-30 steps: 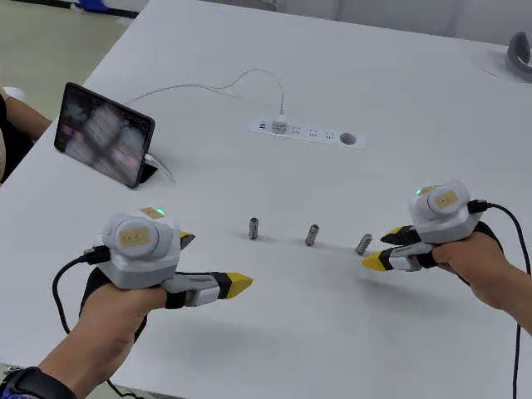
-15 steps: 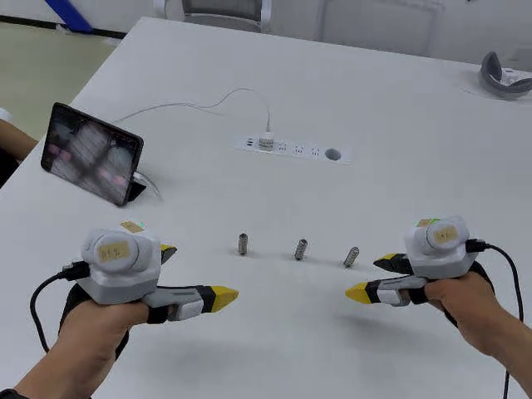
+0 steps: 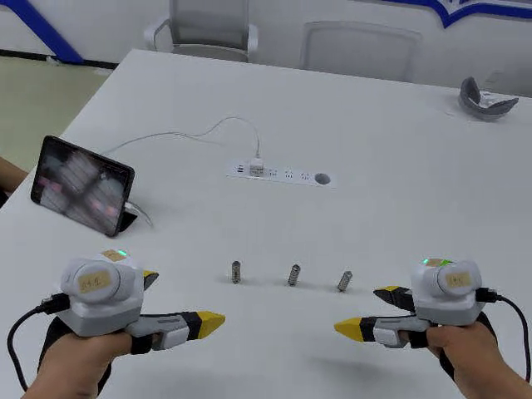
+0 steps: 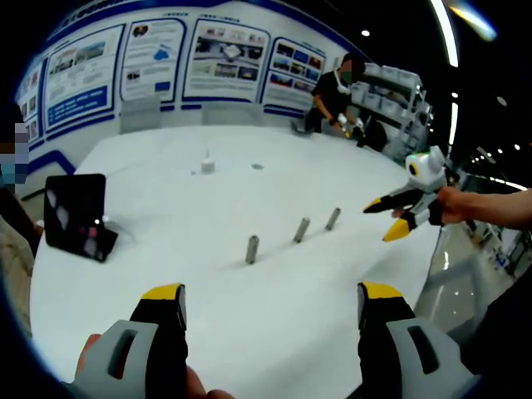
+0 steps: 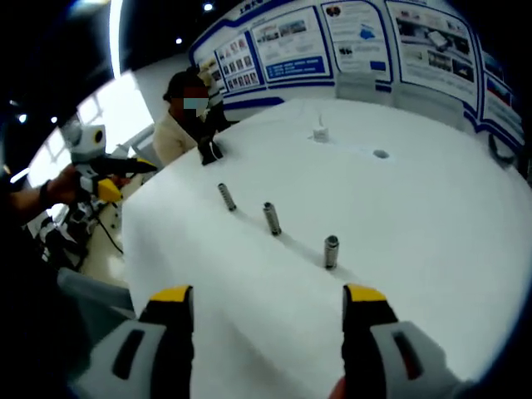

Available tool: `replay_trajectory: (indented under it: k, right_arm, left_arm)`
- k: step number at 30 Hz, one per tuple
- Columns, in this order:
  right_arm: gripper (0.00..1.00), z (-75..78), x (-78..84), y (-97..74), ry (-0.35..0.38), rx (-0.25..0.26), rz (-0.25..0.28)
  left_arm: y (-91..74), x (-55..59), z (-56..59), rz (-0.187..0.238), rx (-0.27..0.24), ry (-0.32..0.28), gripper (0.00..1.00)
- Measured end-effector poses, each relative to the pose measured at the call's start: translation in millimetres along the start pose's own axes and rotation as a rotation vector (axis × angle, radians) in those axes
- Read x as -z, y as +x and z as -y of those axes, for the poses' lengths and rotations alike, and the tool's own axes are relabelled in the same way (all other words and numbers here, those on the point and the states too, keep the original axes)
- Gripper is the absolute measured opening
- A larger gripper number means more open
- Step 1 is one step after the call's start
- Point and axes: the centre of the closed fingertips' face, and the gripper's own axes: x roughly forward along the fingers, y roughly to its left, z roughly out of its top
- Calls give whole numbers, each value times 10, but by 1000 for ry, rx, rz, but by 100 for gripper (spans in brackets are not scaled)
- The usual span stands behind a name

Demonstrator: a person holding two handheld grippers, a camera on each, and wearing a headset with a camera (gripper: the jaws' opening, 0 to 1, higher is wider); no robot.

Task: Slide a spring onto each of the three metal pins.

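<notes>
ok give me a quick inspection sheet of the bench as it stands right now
surface: white table, bare around the work
job's things: three pins upright in a row between the grippers; each looks coiled with a spring, too small to be sure
clutter: tablet propped at the left, power strip mid-table, grey object at the far right edge
grippers: left gripper open and empty; right gripper open and empty; both short of the pins
cables: white cable from the power strip toward the tablet; black cable trailing off the left gripper
surroundings: chairs behind the table, posters on the wall
</notes>
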Motion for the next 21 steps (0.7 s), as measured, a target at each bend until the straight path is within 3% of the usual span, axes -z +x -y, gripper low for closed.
replay_trajectory:
  k: [9,21]
  right_arm:
    - [78,-94,49,-109,49,10,46]
    - [82,-177,83,-166,65,13,59]
  left_arm:
    - [29,7,53,1,26,4,85]
    - [39,2,77,-1,63,3,82]
